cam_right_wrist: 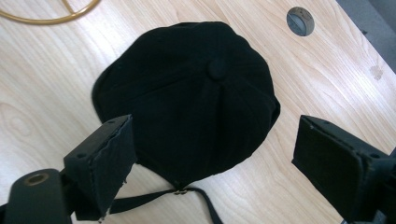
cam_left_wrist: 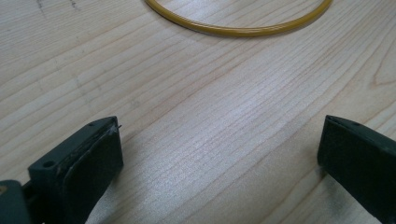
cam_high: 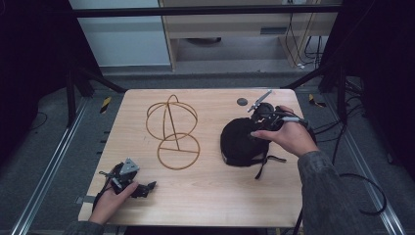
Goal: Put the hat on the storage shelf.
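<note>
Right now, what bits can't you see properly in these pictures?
- Black cap: high view, the person's right hand and right gripper cover its right edge.
- Cap strap: right gripper view, its end is cut off by the bottom edge.
- Wire stand: left gripper view, just an arc of its base ring shows; the top edge cuts the rest.

Dim high view; sharp, glare-streaked close-ups.
</note>
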Demonstrator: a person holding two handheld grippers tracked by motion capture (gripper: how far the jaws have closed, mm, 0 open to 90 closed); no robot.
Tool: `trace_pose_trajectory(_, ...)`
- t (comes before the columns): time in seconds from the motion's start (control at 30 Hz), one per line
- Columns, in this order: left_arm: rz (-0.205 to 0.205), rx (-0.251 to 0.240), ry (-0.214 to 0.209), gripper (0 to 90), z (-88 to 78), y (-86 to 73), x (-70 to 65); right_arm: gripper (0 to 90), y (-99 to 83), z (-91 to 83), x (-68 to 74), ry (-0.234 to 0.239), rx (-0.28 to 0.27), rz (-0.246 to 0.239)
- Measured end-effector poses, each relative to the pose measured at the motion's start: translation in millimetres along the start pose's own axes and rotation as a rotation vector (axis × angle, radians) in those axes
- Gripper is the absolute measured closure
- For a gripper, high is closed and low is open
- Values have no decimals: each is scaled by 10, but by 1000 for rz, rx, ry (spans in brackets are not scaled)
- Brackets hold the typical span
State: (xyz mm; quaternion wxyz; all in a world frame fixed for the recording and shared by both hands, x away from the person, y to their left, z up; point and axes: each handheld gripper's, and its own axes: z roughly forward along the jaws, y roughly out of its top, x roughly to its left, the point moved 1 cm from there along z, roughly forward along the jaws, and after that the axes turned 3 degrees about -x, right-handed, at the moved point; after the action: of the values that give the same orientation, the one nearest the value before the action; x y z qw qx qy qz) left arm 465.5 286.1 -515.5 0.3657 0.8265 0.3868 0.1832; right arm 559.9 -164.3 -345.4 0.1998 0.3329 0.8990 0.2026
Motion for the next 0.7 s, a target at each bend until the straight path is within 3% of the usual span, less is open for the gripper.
trace_pose_trajectory(0.13, -1, 2, 0, 0, -1, 1, 0, 119, 23, 113, -96, 11, 22, 6)
trace_pose_trajectory(0.3, 0, 2, 0, 0, -1, 1, 0, 212, 53, 252, -160, 17, 63, -15)
trace_pose_trajectory(0.47, 0, 2, 0, 0, 0, 2, 0, 313, 105, 322, -160, 29, 85, -67)
trace_pose_trajectory(0.7, 3, 1, -3, 0, 3, 5, 2, 329, 199, 441, -137, 74, 82, -79)
